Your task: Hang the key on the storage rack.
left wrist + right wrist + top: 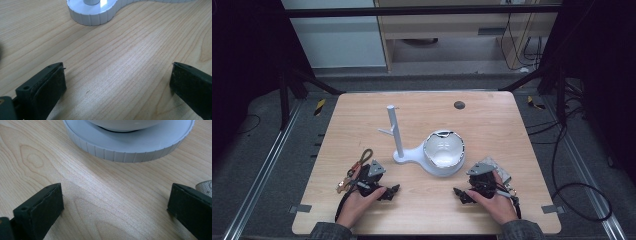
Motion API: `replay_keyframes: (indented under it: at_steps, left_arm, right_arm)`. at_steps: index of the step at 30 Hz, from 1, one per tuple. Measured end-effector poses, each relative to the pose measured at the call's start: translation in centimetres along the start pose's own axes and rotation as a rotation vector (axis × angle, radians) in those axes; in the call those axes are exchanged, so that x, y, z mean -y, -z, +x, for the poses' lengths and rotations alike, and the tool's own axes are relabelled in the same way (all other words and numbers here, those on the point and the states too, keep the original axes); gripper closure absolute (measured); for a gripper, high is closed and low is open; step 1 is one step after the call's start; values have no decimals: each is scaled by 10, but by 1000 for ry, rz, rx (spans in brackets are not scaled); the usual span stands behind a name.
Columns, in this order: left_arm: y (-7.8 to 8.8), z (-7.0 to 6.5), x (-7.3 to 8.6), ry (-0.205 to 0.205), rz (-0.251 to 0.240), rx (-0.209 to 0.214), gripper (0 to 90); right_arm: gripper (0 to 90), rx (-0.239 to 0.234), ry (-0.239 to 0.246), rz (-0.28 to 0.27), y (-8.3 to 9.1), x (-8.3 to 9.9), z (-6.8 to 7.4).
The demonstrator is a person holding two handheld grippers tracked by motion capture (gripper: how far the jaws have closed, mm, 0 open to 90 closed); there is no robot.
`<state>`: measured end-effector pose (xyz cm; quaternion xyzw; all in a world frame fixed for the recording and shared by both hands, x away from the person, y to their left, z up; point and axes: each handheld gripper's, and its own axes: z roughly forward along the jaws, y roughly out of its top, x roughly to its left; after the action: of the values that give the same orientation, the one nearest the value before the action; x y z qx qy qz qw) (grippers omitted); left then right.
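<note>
Both hands rested low on the near part of the wooden table [362, 210], and nothing had been picked up yet; it looked to me like the very start of the job, the pause before a reach. The left gripper [388, 192] lay with its jaws spread wide and nothing but bare wood grain between them. The right gripper [460, 194] sat the same way, jaws well apart and empty.

The thing they faced was a white stand [404, 159], just ahead of both grippers and between them. Ahead of the left gripper stood its slim upright post [395, 131] with a short side peg. Ahead of the right gripper the stand's round, ribbed-edged base carried a glossy white bowl [443, 151], rounded and smooth, with dark marks along its rim. In the right gripper view that ribbed base [130, 147] lay near the jaw tips but apart from them.

Just beside the right gripper, on its outer side, lay a grey woven piece [496, 167]; a brown looped cord [364, 157] lay close by the left one.

My guess is that the next move calls for one gripper to lift off the table and go forward to the bowl, closing gently on its thin, slippery rim.
</note>
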<state>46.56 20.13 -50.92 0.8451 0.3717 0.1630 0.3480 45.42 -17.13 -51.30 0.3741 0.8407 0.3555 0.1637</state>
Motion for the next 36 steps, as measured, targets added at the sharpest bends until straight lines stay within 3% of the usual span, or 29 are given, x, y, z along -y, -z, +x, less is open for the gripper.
replay_keyframes:
  at_steps: [5, 10, 13, 15, 18, 20, 23, 24, 26, 29, 30, 31, 33, 34, 36]
  left_arm:
    - [6, -1, -2, 4, -36, 21, 51]
    - [21, 2, -6, 4, -93, 2, 73]
    - [32, 6, -6, 28, -110, -3, 80]
    - [36, 11, -10, 76, -101, 7, 148]
    - [39, 17, -19, 49, -77, -56, 151]
    - [43, 23, -26, 45, -68, -66, 119]
    - [48, 29, -33, 20, -42, -84, 81]
    - [54, 37, -37, -27, -12, -120, 72]
    - [59, 47, -39, -52, 36, -152, 50]
    - [62, 58, -40, -35, 62, -173, 60]
    - [65, 67, -39, 5, 78, -165, 66]
    - [67, 70, -39, 15, 88, -166, 66]
    - [68, 73, -38, 15, 99, -169, 76]
    - [70, 78, -37, 5, 128, -179, 87]
    - [71, 85, -37, 23, 148, -174, 96]
  right_arm:
    - [3, 0, -1, 1, 0, 0, 0]
    - [3, 0, -1, 1, 0, 0, 0]
    - [2, 1, -1, 0, 0, 0, 0]
    - [2, 0, 0, 0, 0, 0, 0]
    - [3, -3, -4, 2, 0, 0, 0]
    - [3, -1, -2, 2, 0, 0, 0]
    - [3, 1, -2, 1, 0, 0, 0]
    - [3, 0, -2, 1, 0, 0, 0]
    - [3, 7, 6, 0, 0, 1, 0]
    - [5, 4, -9, 2, 1, 1, 0]
    - [5, 7, -10, 1, 1, 1, 0]
    - [5, 10, -14, 0, 2, 1, 1]
    - [5, 12, -19, 0, 2, 2, 1]
    - [5, 12, -19, 0, 2, 2, 1]
    - [5, 11, -18, -1, 2, 2, 1]
